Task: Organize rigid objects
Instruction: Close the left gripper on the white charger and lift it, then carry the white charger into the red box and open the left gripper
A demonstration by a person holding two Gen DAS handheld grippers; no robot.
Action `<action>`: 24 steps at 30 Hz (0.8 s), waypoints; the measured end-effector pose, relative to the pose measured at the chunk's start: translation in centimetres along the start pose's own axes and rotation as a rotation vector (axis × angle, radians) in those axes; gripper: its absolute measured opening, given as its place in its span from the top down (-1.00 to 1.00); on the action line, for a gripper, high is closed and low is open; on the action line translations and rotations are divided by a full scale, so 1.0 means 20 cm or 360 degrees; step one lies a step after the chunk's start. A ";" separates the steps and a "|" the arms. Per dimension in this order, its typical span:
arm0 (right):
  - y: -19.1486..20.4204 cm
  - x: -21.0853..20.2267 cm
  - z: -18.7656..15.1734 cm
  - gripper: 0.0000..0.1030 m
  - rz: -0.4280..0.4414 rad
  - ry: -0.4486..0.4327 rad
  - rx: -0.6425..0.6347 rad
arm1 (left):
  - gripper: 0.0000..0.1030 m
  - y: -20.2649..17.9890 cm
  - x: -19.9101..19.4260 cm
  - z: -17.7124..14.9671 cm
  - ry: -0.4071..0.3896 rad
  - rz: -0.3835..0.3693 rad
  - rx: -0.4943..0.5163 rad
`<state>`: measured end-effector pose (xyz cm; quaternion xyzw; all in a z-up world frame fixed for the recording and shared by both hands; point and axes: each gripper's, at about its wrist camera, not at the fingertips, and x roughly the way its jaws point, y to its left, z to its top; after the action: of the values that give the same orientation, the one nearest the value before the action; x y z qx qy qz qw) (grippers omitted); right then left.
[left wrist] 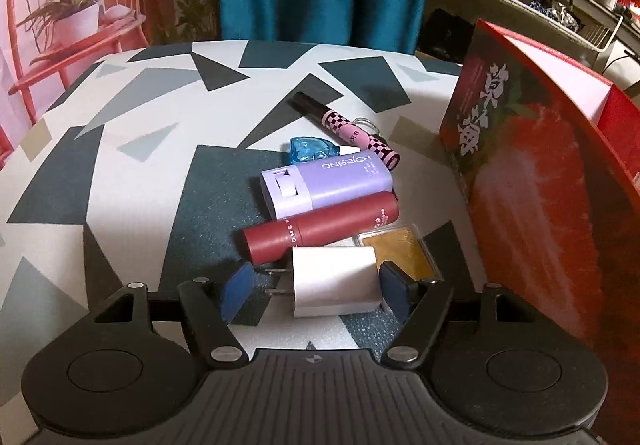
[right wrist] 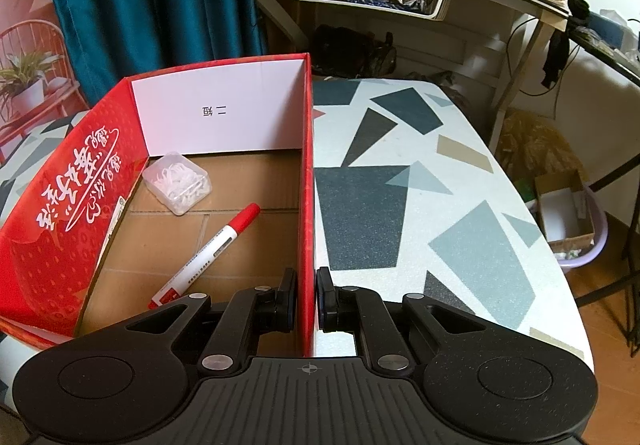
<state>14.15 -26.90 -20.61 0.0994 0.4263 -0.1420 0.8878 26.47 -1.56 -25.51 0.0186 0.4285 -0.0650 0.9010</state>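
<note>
On the patterned bench, a white charger plug is straddled by the spread jaws of the left hand-held gripper, no pad clearly pressing it. The red box wall is clamped by the right hand-held gripper; a red marker is seen inside.

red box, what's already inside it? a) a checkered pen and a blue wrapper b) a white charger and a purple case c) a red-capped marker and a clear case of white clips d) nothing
c: the right wrist view shows a red-capped marker and a clear plastic case of white clips lying on the cardboard floor of the red box, whose right wall the right gripper is pinching.
</note>
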 end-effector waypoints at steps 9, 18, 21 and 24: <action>-0.01 0.00 0.00 0.82 0.0008 0.0001 0.0007 | -0.29 0.01 0.00 -0.03 -0.0053 0.0029 0.0060; 0.00 0.01 0.00 0.82 -0.0008 0.0008 -0.0004 | -0.29 0.06 -0.08 -0.01 -0.0106 0.0005 0.0080; 0.00 0.00 0.00 0.82 -0.0009 0.0005 0.0008 | -0.29 0.05 -0.13 0.01 -0.0154 0.0008 0.0095; 0.00 0.00 0.00 0.82 -0.0011 0.0002 0.0008 | -0.29 0.03 -0.20 0.06 -0.0225 -0.0002 0.0114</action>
<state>14.16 -26.94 -20.68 0.1002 0.4269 -0.1460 0.8868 25.06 -0.67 -21.63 0.0459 0.3611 -0.0821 0.9278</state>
